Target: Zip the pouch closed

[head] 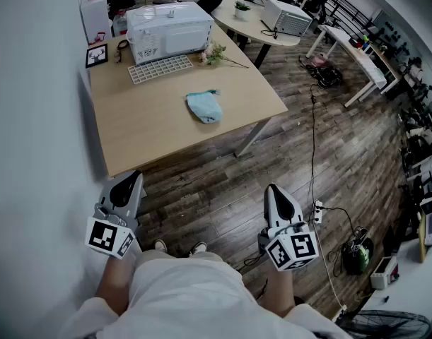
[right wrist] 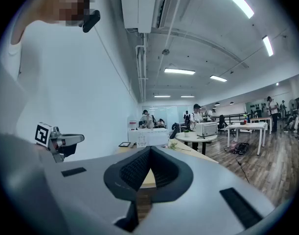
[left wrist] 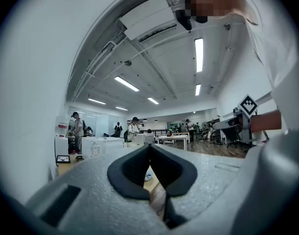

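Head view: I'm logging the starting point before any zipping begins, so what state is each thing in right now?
pouch: lying on the table, untouched; zip too small to tell.
left hand-held gripper: shut, empty, short of the table.
right hand-held gripper: shut, empty, short of the table.
picture frame: standing upright at the table's far corner.
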`<state>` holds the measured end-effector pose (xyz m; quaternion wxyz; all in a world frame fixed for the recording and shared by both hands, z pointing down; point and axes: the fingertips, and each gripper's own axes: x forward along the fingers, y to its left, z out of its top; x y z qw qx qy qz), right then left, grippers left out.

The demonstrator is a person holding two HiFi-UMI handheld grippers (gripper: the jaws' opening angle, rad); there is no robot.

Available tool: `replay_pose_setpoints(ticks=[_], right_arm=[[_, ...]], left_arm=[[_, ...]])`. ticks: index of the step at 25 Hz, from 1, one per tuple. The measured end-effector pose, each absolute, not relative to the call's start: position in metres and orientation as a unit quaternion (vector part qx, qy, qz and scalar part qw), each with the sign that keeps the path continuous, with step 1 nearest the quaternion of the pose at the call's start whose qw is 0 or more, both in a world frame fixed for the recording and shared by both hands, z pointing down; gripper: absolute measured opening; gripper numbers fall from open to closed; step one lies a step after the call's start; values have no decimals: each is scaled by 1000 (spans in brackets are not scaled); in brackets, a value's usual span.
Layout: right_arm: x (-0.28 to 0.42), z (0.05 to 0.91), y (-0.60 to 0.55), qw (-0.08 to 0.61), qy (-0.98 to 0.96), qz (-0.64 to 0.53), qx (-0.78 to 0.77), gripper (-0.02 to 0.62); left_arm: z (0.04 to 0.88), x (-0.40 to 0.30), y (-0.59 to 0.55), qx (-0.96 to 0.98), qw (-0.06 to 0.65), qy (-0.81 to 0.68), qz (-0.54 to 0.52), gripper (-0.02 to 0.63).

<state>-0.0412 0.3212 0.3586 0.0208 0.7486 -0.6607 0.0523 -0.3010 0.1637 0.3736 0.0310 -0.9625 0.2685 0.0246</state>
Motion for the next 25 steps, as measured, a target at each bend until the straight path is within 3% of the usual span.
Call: replay_pose_setpoints(ticks=[23, 25], right_arm=[[-27, 376, 315, -1, -696, 92, 712, 3], [-23, 379, 315, -4, -703, 102, 704, 137]], left_arm=[[377, -282, 168, -964, 25, 265, 24, 17], [375, -279, 168, -964, 25, 263, 28, 51]])
